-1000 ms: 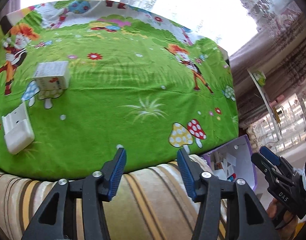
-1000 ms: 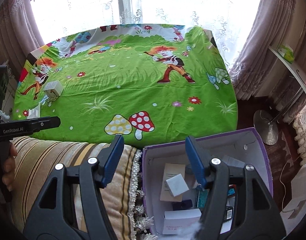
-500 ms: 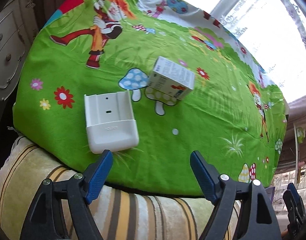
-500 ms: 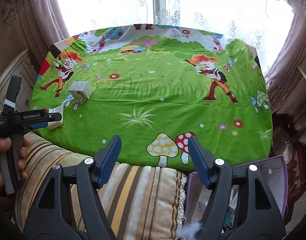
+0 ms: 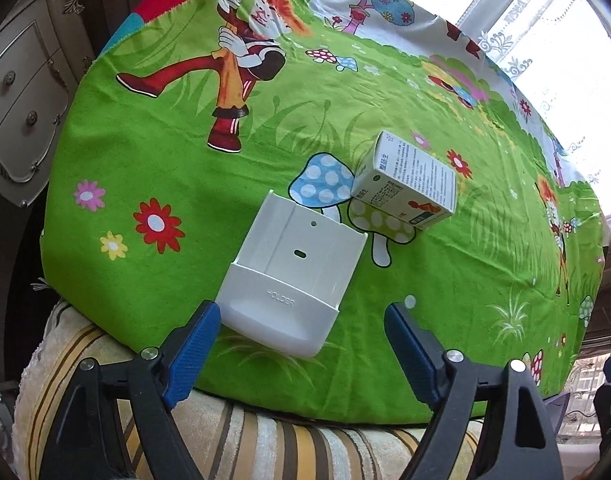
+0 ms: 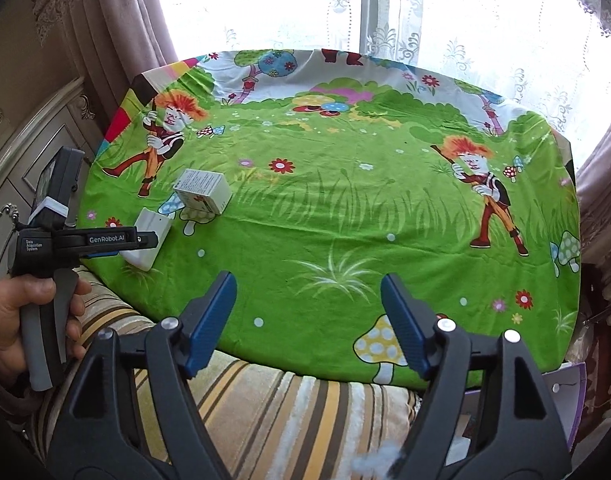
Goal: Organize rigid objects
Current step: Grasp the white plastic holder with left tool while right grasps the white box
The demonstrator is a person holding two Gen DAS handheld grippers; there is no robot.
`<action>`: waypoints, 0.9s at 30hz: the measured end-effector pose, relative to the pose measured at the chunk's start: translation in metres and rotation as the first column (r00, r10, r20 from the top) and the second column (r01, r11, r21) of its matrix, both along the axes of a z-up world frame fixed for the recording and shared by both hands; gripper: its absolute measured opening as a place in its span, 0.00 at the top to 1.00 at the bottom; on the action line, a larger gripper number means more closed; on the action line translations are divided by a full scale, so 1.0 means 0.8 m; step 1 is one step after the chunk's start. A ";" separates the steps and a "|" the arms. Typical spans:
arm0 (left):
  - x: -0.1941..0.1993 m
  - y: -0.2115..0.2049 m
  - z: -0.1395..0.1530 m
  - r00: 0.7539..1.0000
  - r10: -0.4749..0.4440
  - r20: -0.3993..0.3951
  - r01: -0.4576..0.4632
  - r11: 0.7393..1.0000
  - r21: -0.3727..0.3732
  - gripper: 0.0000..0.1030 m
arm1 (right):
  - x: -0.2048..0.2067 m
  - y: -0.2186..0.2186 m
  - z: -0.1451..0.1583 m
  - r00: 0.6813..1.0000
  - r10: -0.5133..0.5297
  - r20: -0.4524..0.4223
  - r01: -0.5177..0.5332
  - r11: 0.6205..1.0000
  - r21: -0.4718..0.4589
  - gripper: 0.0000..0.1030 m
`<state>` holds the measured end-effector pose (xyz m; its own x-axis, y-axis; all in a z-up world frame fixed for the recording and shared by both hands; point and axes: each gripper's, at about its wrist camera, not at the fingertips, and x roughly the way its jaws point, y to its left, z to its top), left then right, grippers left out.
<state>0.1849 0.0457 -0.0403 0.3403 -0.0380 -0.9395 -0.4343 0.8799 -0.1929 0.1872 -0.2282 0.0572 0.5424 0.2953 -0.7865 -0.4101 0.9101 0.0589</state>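
Note:
A white plastic holder (image 5: 293, 276) lies flat near the front left edge of the green cartoon cloth (image 5: 485, 272). Just behind it a small white carton (image 5: 405, 180) rests on its side. My left gripper (image 5: 301, 344) hovers over the holder's near end, its jaws opening, with the left blue pad close beside the holder and not pressing on it. In the right wrist view the holder (image 6: 149, 240) and the carton (image 6: 203, 190) sit at the far left. My right gripper (image 6: 309, 320) hangs over the cloth's front middle, jaws opening, nothing between them.
A striped cushion (image 6: 265, 400) runs along the table's front edge. A purple box (image 6: 565, 392) shows at the lower right. A hand (image 6: 13, 320) holds the left gripper's handle at the left. A cream dresser (image 5: 21, 100) stands left of the table; curtains and a window are behind.
The left gripper swung left from the table's middle to above the holder and widened its jaws. The right gripper moved left, away from the purple box to over the cloth, and also widened.

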 end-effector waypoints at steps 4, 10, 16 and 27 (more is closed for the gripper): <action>0.002 -0.003 -0.002 0.995 -0.094 -0.016 0.094 0.995 0.027 0.17 | 0.009 0.021 -0.001 1.000 0.022 -0.012 -0.022 1.000 0.002 0.24; 0.016 -0.005 -0.017 0.974 -0.222 -0.049 0.223 0.975 0.022 0.17 | 0.023 0.058 -0.011 0.998 0.051 -0.049 -0.051 0.999 0.006 0.24; 0.018 0.008 -0.020 0.968 -0.249 -0.027 0.250 0.968 0.029 0.36 | 0.038 0.099 -0.025 0.994 0.065 -0.091 -0.065 0.998 0.004 0.24; 0.007 0.061 0.021 0.977 -0.113 0.181 0.101 0.992 0.072 0.36 | 0.066 0.185 -0.054 0.991 -0.002 -0.136 0.009 0.999 0.050 0.20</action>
<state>0.1909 0.0949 -0.0233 0.5052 -0.0270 -0.8626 -0.2991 0.9321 -0.2043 0.2401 -0.0802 0.0137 0.4329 0.3336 -0.8374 -0.3902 0.9068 0.1595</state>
